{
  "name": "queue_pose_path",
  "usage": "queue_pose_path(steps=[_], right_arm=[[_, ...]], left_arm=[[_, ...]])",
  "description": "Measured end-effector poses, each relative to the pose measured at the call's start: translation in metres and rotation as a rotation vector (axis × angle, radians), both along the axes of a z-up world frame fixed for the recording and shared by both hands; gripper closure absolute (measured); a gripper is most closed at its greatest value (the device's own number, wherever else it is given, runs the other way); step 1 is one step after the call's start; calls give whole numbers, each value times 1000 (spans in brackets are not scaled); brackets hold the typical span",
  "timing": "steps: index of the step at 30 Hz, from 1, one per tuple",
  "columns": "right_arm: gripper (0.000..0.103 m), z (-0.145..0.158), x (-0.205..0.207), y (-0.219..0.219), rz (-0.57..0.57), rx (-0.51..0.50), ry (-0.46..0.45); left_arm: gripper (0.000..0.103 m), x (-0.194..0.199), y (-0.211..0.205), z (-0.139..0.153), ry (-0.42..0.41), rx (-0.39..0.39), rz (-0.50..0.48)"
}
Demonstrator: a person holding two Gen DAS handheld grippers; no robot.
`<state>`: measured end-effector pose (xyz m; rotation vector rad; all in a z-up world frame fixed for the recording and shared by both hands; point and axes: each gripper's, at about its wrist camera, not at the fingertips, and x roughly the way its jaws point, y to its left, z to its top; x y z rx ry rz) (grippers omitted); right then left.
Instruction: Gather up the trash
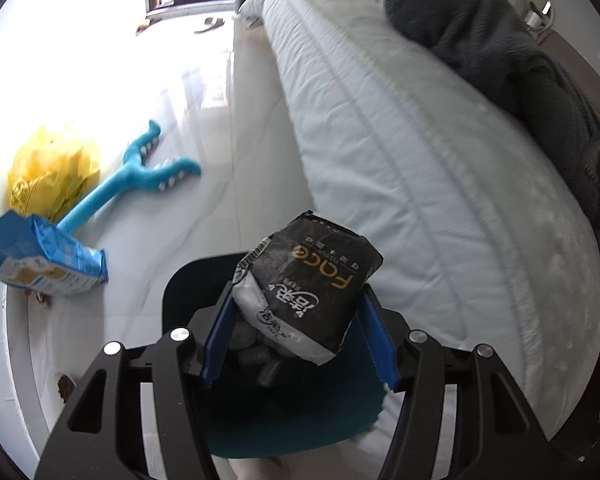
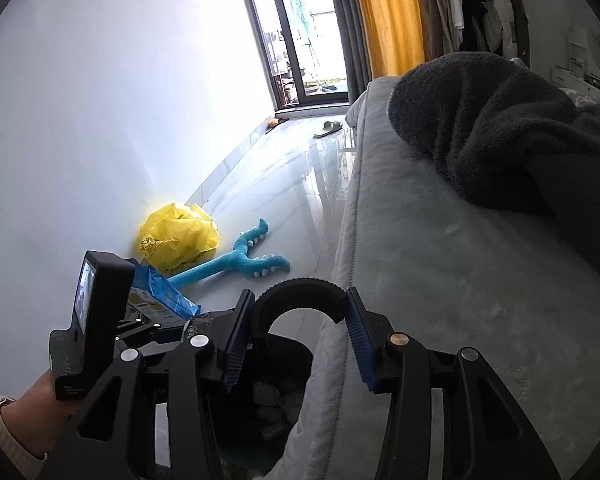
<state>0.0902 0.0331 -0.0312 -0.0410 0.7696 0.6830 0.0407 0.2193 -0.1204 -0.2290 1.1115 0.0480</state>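
Note:
My left gripper (image 1: 297, 294) is shut on a black tissue packet (image 1: 312, 280) with gold lettering, its blue pads pressing both sides. The packet hangs over a black bin (image 1: 179, 292) that holds several crumpled grey wads. In the right wrist view my right gripper (image 2: 297, 312) is shut on the bin's curved black handle (image 2: 300, 290), and the bin (image 2: 275, 396) hangs below it against the bed's edge. On the floor by the wall lie a yellow plastic bag (image 1: 51, 172) (image 2: 177, 238) and a blue snack packet (image 1: 39, 260) (image 2: 163, 294).
A blue forked plush toy (image 1: 139, 172) (image 2: 239, 260) lies on the glossy tiled floor. A bed (image 1: 400, 140) with a dark blanket (image 1: 480, 40) fills the right side. A slipper (image 2: 328, 128) lies near the glass door. A hand (image 2: 35, 404) holds the left gripper's body.

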Motion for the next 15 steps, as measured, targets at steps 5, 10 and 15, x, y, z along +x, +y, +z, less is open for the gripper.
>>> queue_pose_path(steps=[5,10,15], right_arm=[[56,-10,2,27,31,-20,15],[56,-25,5,49,51,-49,35],[56,-44,5,69,70,-93,66]], left_arm=[[39,-5,21,-15,74,-11,27],[29,-14,41,-14,89,-51,43],[16,-18,53,-3,49,-49,51]])
